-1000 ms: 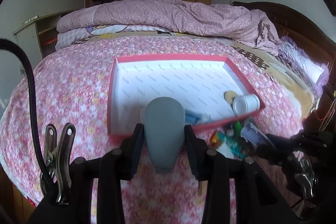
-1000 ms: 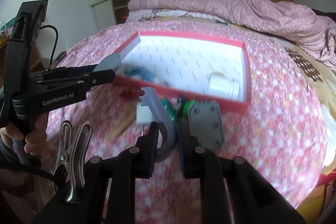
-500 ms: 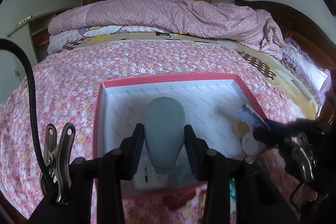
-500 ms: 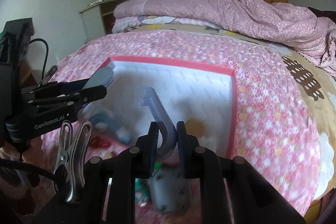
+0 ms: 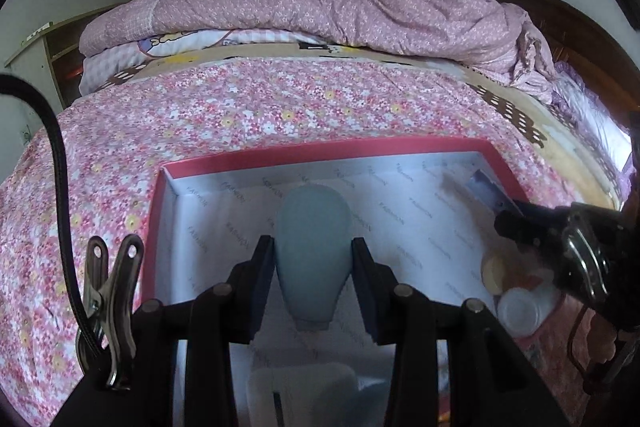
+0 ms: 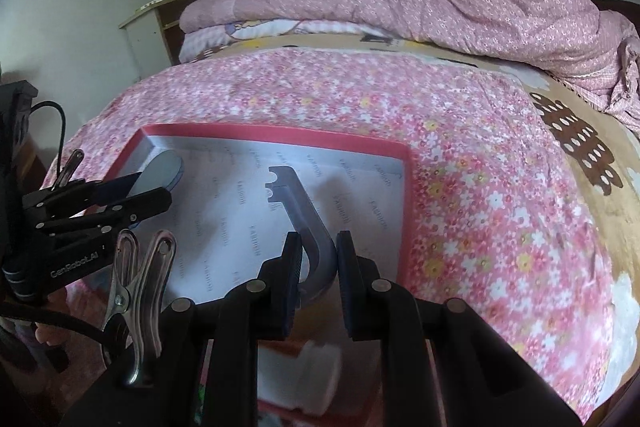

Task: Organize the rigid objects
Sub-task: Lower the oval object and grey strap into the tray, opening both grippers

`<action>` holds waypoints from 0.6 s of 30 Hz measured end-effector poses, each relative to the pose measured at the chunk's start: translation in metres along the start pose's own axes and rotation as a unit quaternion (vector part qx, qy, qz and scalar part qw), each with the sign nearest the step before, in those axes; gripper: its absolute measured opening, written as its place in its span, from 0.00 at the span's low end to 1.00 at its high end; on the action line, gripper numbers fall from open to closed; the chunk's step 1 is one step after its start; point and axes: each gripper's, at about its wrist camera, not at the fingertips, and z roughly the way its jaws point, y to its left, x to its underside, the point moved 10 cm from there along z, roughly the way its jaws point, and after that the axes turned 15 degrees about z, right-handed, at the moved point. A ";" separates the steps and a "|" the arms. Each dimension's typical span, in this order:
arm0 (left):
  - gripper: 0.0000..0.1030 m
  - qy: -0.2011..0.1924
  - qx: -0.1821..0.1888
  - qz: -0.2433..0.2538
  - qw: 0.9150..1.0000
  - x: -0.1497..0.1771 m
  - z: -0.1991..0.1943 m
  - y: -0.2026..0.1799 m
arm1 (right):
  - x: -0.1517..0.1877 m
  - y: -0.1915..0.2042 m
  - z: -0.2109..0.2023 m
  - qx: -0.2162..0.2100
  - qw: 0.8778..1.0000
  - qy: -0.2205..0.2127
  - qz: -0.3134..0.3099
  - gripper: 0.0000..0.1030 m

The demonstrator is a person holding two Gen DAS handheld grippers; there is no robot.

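Both grippers have carried forward over the red box (image 5: 360, 149): my left gripper (image 5: 313, 269) clamps a grey-blue teardrop piece (image 5: 314, 247) above its white floor. My right gripper (image 6: 318, 259) pinches a curved grey bracket (image 6: 306, 215) (nearly shut) inside the far corner; next, I judge, lower and release.

Both grippers now hang over the white-lined, red-rimmed cardboard box (image 5: 332, 151); a second ago they were short of its near rim, above the flowered pink bedspread (image 5: 240, 107). The left gripper (image 5: 313, 267), with the grey-blue teardrop-shaped plastic piece (image 5: 313, 259), is above the box's middle. The right gripper (image 6: 318, 267), with the curved grey plastic hook (image 6: 300, 211), is over the right half. The white plastic jar (image 5: 520, 311), formerly ahead, sits low right in the left view.
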 end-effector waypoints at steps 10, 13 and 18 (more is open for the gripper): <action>0.40 -0.004 -0.007 0.007 1.000 -0.003 0.006 -0.001 | -0.007 -0.007 0.008 0.012 1.000 0.002 0.011 0.18; 0.46 -0.006 -0.008 0.005 1.000 -0.004 0.003 -0.001 | -0.008 -0.006 0.007 0.012 1.000 0.000 0.012 0.18; 0.47 -0.009 -0.006 -0.004 1.000 -0.004 -0.005 0.002 | -0.009 -0.006 -0.003 0.020 1.000 -0.013 0.008 0.25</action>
